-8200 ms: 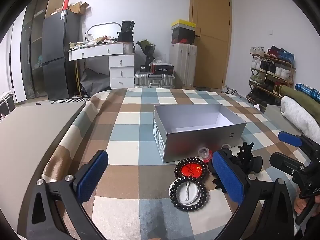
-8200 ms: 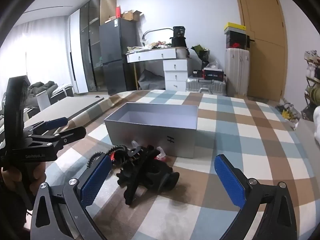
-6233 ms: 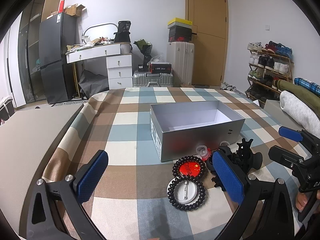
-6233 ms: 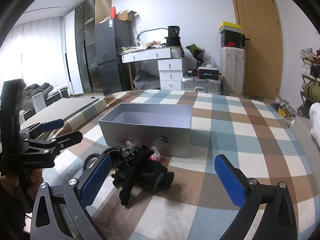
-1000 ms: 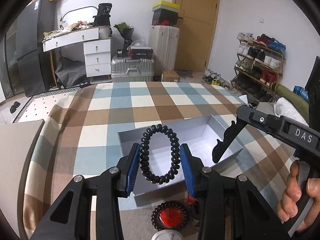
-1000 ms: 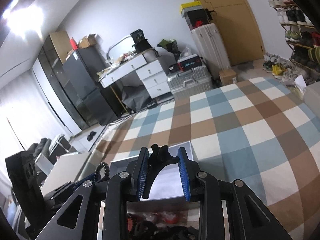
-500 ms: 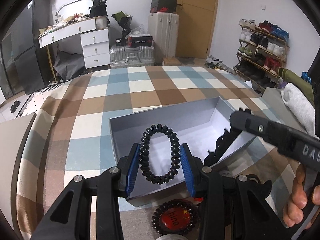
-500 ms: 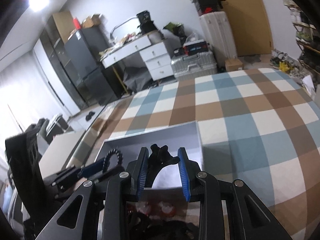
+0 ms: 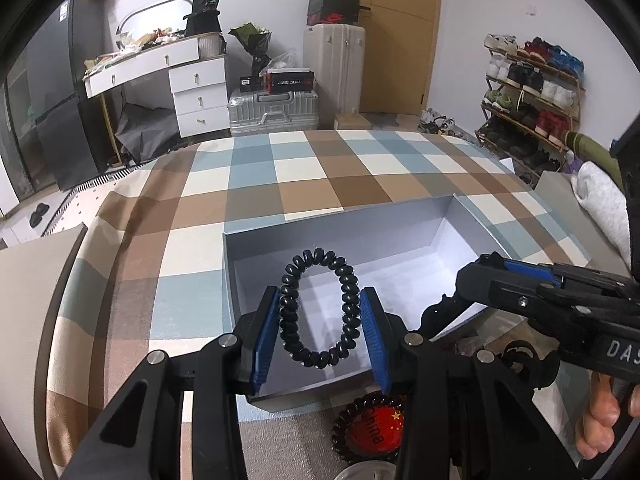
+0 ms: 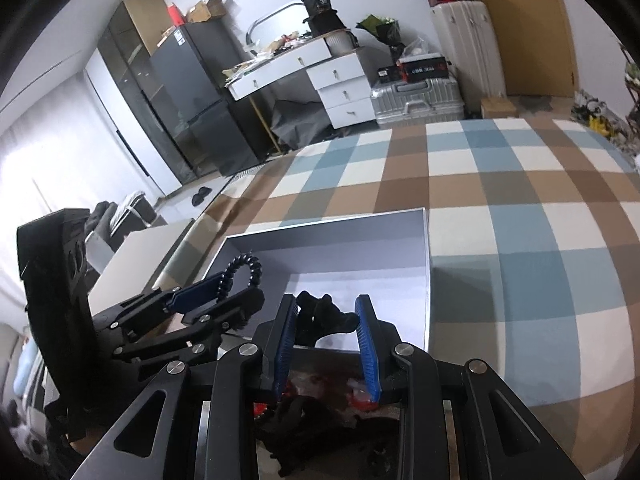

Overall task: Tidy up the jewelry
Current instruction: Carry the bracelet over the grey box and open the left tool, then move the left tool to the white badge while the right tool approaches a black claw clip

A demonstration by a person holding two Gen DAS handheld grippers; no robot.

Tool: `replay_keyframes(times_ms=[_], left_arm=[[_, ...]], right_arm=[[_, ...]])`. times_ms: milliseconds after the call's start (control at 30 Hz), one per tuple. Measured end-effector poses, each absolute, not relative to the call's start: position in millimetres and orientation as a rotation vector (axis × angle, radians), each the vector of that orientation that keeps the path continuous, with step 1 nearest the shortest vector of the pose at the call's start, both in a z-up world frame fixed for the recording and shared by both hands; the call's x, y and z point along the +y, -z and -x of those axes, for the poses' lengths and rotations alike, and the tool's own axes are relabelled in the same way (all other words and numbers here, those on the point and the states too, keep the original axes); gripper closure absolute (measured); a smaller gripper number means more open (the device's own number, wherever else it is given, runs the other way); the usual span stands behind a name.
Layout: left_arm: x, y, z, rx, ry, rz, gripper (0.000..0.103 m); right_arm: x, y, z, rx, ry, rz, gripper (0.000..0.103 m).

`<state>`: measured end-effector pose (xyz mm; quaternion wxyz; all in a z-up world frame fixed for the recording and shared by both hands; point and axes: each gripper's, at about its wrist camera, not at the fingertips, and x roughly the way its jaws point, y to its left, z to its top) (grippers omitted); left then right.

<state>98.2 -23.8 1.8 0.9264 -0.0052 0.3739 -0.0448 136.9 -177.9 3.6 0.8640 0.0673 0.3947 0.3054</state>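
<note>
1. Left gripper (image 9: 320, 332): lower centre of the left wrist frame, blue pads clamped on either side of a black spiral hair tie (image 9: 318, 314), which stands upright as an oval loop between them, held above the near left part of the box.
2. Right gripper (image 10: 326, 340): lower centre of the right wrist frame, jaws pressed against a black claw hair clip (image 10: 324, 318), held over the near edge of the box; in the left wrist frame it enters from the right, held by a hand (image 9: 606, 416) at the lower right edge.
3. Grey open box (image 9: 400, 232): centre of both frames, pale interior, resting on the checked cloth.
4. Checked cloth (image 9: 312, 176): blue, brown and white squares, filling the middle of each frame.
5. Red badge (image 9: 376, 426): bottom centre of the left wrist frame, just in front of the box, ringed by a second dark spiral tie.
6. Further small items in front of the box, bottom of the right wrist frame: red and dark pieces, too blurred to tell.
</note>
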Motion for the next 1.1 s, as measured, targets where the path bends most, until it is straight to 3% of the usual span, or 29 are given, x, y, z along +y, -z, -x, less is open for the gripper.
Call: replay_keyframes(times_ms=[367, 567, 667, 733, 800, 1000, 1100], left_arm=[[-30, 1, -100, 0.786, 0.126, 0.009, 0.069], [-25, -9, -85, 0.749, 0.136, 0.033, 0.058], [-25, -13, -78, 0.743, 0.141, 0.033, 0.054], [-26, -15, -72, 0.734, 0.136, 0.025, 0.043], [-27, -17, -65, 0.726, 0.131, 0.021, 0.030], [-30, -22, -44, 0.678, 0.115, -0.005, 0.010], [-30, -21, -38, 0.664, 0.095, -0.019, 0.001]], right_arm=[[-186, -3, -134, 0.877, -0.655, -0.174, 0.075], [-199, -10, -134, 0.852, -0.658, -0.198, 0.070], [-207, -19, -127, 0.811, -0.653, -0.196, 0.061], [-211, -25, -122, 0.785, -0.656, -0.184, 0.058], [-214, -31, -116, 0.761, -0.652, -0.162, 0.043], [-226, -39, -94, 0.703, -0.616, -0.075, 0.001], [-233, -36, -87, 0.705, -0.608, -0.062, 0.000]])
